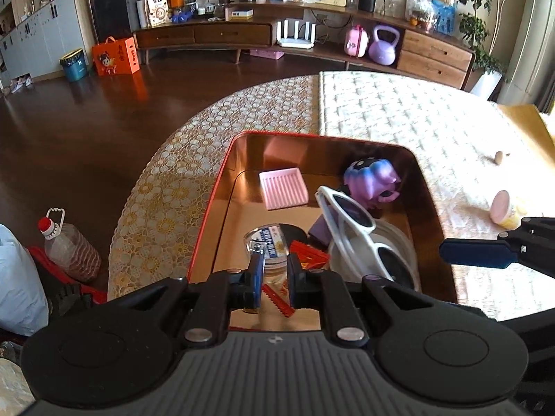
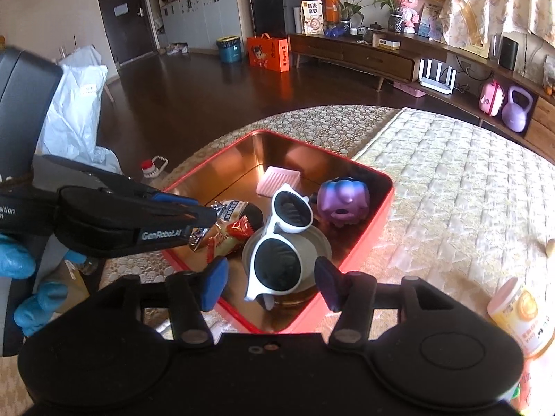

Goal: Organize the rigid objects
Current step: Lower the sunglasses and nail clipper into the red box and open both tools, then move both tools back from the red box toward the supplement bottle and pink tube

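Note:
A red tin box with a coppery inside stands on the table. In it lie a pink ridged tray, a purple toy figure, a red snack packet and white sunglasses resting on a grey round dish. My left gripper hangs over the box's near left part, shut on a small metal nail clipper. My right gripper is open above the sunglasses, its pads clear of them.
A pink-lidded yellow cup lies on the quilted cloth right of the box, with a small wooden piece farther off. A bottle and a white bag sit beyond the table's left edge. A blue-gloved hand holds the left gripper.

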### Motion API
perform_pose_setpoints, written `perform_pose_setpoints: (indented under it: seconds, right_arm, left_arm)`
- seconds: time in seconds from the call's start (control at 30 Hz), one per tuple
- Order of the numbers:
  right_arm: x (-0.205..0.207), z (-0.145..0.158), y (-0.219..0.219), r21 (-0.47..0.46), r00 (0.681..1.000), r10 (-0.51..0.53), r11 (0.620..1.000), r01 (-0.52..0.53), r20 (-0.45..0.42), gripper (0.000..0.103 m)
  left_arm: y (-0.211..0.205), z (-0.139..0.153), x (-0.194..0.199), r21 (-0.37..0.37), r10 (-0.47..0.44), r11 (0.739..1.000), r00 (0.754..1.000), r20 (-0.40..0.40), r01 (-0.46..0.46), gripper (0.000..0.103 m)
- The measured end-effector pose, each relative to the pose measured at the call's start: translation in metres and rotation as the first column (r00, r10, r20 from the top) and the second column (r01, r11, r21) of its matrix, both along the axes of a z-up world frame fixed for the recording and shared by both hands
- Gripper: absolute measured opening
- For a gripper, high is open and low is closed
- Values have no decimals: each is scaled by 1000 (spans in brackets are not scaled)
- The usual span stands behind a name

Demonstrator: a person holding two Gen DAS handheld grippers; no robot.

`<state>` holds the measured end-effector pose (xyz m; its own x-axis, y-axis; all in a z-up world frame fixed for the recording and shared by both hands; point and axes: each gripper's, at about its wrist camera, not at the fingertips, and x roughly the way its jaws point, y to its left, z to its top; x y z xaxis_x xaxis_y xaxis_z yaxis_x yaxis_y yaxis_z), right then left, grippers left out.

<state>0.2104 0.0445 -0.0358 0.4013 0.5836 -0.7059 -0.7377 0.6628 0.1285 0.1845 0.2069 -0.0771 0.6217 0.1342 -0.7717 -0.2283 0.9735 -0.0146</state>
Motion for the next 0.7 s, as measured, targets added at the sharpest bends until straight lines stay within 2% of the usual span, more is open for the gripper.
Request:
perform_pose_setpoints:
  seconds: [0.1,0.17,0.3,0.43,0.6,0.7]
  right_arm:
    - [-3,8,-14,34,1000,-12,999,12,2,58]
    - [-6,14,-23,60,1000,-17,998,17,2,61]
    - [-14,22,-41,84,999,-30,996,28,24,63]
    - [-19,28,-63,108,998,-56,993,53,27,65]
    - [-25,33,-97,139,994,-100,986,95,33,75]
    - [-28,34,-117,144,990,-138,981,131,40,82]
  left_arm:
    - [-5,7,-6,0,-9,1000,1000,18,9,14]
    - [-11,12,-10,4,-23,1000,999,35,23,21]
    - [-20,21,-19,16,-20,1000,997,80,19,67]
    - [-31,31,-24,10,-32,999,994,106,31,68]
    - [-50,39,-27,0,-62,998,991,120,63,69]
    - [-65,42,-28,-4,-88,996,988,129,90,74]
